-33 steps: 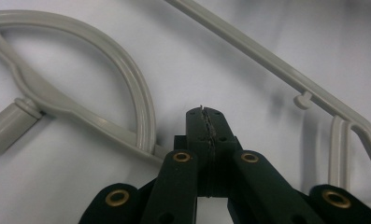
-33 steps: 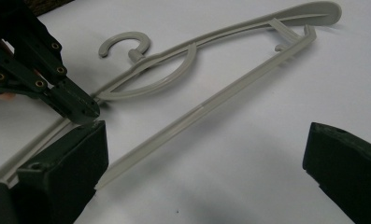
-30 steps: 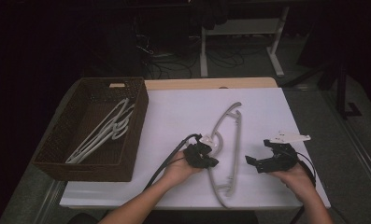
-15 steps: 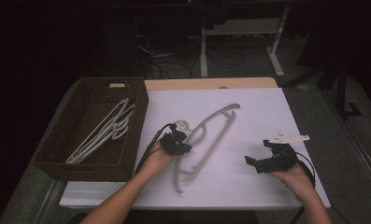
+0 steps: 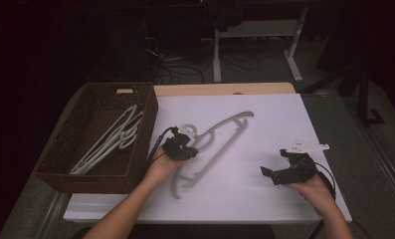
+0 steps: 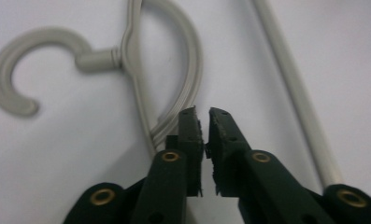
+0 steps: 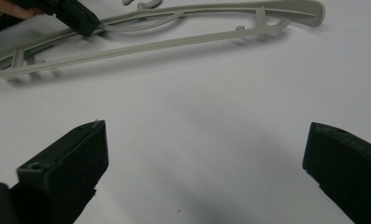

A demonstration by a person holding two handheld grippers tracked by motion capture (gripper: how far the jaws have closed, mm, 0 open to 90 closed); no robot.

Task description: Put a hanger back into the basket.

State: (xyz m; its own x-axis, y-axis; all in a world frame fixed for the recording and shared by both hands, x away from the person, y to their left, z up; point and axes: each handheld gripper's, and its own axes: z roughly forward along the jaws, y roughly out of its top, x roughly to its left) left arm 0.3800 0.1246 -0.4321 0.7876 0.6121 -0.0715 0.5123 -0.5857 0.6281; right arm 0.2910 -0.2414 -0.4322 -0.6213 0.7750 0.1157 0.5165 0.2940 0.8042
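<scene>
Lying flat on the white table [image 5: 245, 199], the grey hanger [image 5: 220, 130] runs slantwise, its hook [image 6: 15, 74] beside the left gripper [image 5: 181, 147] and its far end pointing away toward the table's back right. In the left gripper view the jaws stand a narrow slit apart, having just been opening, and nothing sits between the pads; the hanger's curved neck passes just past the left jaw's tip, and whether it touches there I cannot tell. The straight bar [image 6: 295, 93] runs off to the right of those jaws. The left hand [image 5: 160, 167] holds this gripper low over the hanger's middle, near the hook. To the left of it stands the brown wicker basket [image 5: 55, 169], with several pale hangers [image 5: 108, 142] lying in it. Well apart on the other side, the right gripper [image 5: 283, 167] rests in the right hand [image 5: 317, 186] near the table's front right; its jaws are spread wide with nothing between them, and bare table lies ahead of it, the hanger farther off across its view.
</scene>
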